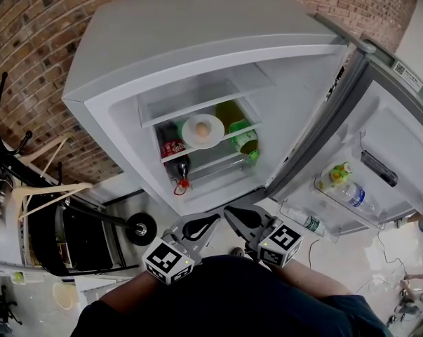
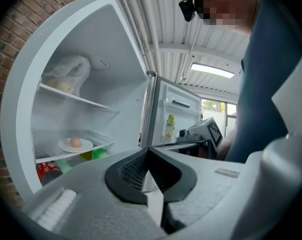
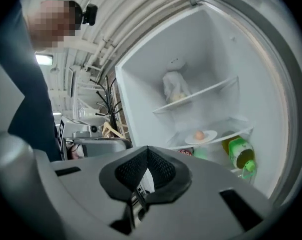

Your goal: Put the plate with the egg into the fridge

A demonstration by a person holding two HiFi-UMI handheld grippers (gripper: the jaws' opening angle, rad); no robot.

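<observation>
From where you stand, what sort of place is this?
Probably a workshop or garage-like room, not a home kitchen. The open fridge stands against a bare brick wall, under a corrugated metal roof with a strip light.

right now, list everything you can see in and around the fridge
fridge: 1, grey outside, white inside, door open at right
plate: 1, white, second shelf
egg: 1, brown, on the plate
bag: 1, whitish, top shelf
cola-type bottle: 1, dark with red label, below the plate's shelf, left
green bottle: 1, green, below the plate's shelf, right
yellowish bottle: 1, beside the green bottle
door bottles: 3, one yellow-green, two clear, door racks
brick wall: red-brown, behind the fridge
hangers: 2, pale wood, left of the fridge
left hand-held gripper: 1, grey, black pads, shut, empty
right hand-held gripper: 1, same, shut, empty
</observation>
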